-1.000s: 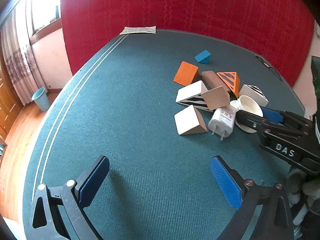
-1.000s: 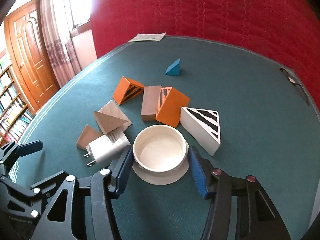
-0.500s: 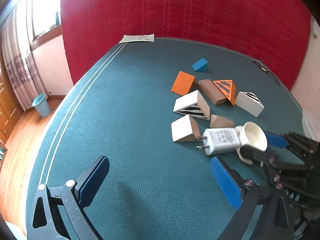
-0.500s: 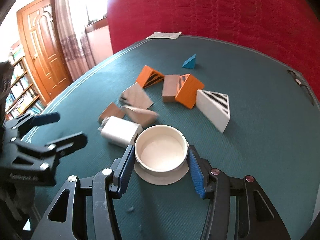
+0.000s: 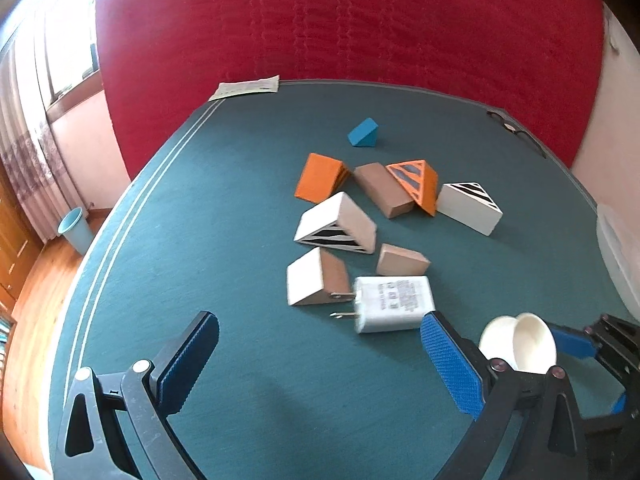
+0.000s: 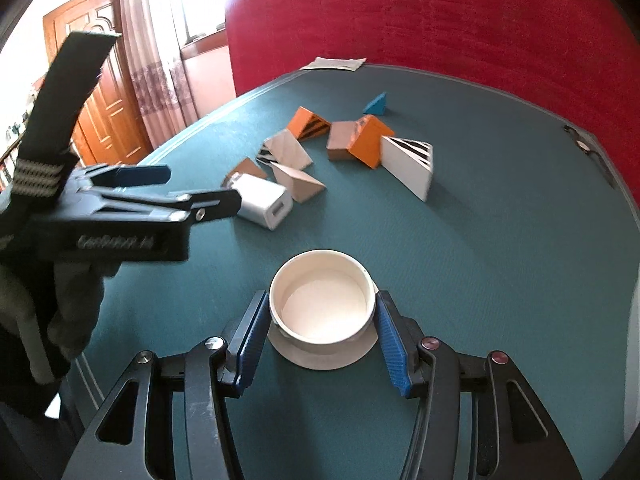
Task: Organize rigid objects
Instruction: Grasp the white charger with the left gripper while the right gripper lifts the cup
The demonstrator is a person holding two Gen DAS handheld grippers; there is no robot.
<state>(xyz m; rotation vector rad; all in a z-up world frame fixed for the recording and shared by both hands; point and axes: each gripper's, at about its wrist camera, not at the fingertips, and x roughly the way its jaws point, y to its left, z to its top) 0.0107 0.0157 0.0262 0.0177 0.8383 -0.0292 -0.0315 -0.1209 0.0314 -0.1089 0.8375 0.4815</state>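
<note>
Right wrist view: right tool [image 6: 320, 320] grips the white cup [image 6: 322, 300], blue pads on both sides of its wall; cup stands upright, mouth up, with a flat white disc under it.
Cup place: near front part of the green bench [image 6: 500, 260], apart from the pile of wedge blocks [image 6: 360, 144], which lies further away toward the red wall.
Left tool [image 5: 316, 364]: jaws wide open, nothing between them, hovers over bare bench.
Key relation: white charger [image 5: 394, 304] lies just ahead-right of left tool, prongs pointing left, long axis approx. across the tool's line; left hand is nearer to it than right.
Neighbour: charger prongs touch or almost touch a beige wedge [image 5: 316, 282]; cannot tell which.
Free room: bench left of the pile is open; front edge is close to the cup, so I judge setting it down needs care.
</note>
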